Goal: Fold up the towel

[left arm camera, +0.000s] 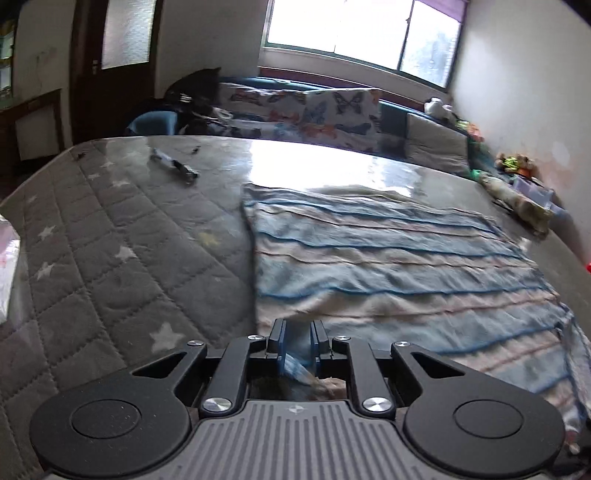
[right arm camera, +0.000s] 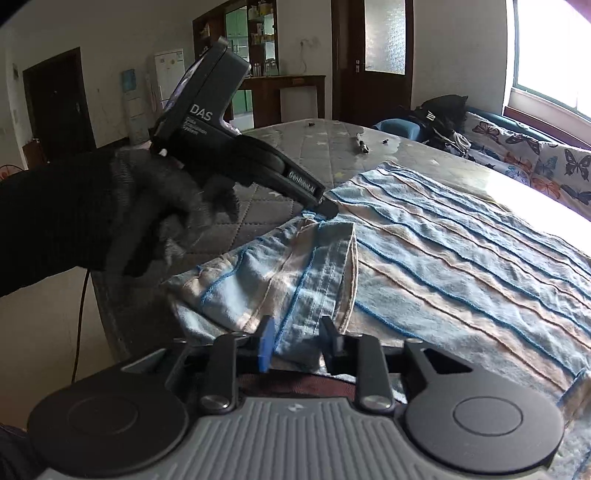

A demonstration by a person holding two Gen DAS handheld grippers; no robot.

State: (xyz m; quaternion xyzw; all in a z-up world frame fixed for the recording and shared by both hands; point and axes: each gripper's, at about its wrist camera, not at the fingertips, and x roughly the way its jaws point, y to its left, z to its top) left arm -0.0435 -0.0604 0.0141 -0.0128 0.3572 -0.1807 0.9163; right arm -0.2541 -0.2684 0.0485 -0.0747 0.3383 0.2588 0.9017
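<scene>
A grey quilted mattress (left arm camera: pixel 110 236) with pale stars fills the room's middle, a bright window (left arm camera: pixel 362 29) beyond it; the striped blue and peach towel (left arm camera: pixel 388 258) lies spread ahead of both grippers. The left gripper (left arm camera: pixel 297 341), in a dark-gloved hand (right arm camera: pixel 147 206), is clenched on a bunched towel corner; the right gripper (right arm camera: pixel 299 341) stands released, its jaws apart with the towel's folded-over edge lying loose between them.

Black knit glove (right arm camera: pixel 162 206), black sleeve (right arm camera: pixel 44 229), black hand-held gripper (right arm camera: pixel 330 210)
</scene>
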